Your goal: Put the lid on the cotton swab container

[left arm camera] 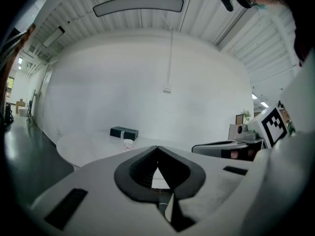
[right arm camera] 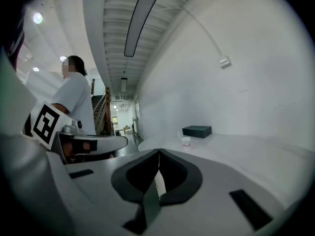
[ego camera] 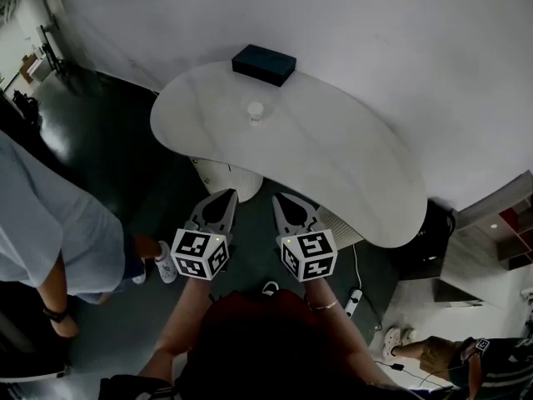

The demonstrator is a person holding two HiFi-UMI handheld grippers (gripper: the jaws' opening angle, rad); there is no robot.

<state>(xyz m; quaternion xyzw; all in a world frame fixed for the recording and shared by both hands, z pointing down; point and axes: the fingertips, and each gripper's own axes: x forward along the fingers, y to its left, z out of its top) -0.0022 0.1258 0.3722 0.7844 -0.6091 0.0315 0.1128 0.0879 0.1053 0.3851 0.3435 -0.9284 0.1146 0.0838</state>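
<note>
A small white cotton swab container stands near the back of the white table; it also shows as a small cup, the container in the left gripper view and the container in the right gripper view. I cannot tell whether its lid is on. Both grippers hang side by side in front of the table, short of its near edge. My left gripper is shut with nothing in it, and so is my right gripper. The tips meet in the left gripper and the right gripper.
A dark rectangular box lies at the table's back edge, just behind the container. A person in a light shirt stands at the left. Another person's legs show at the lower right. A white wall runs behind the table.
</note>
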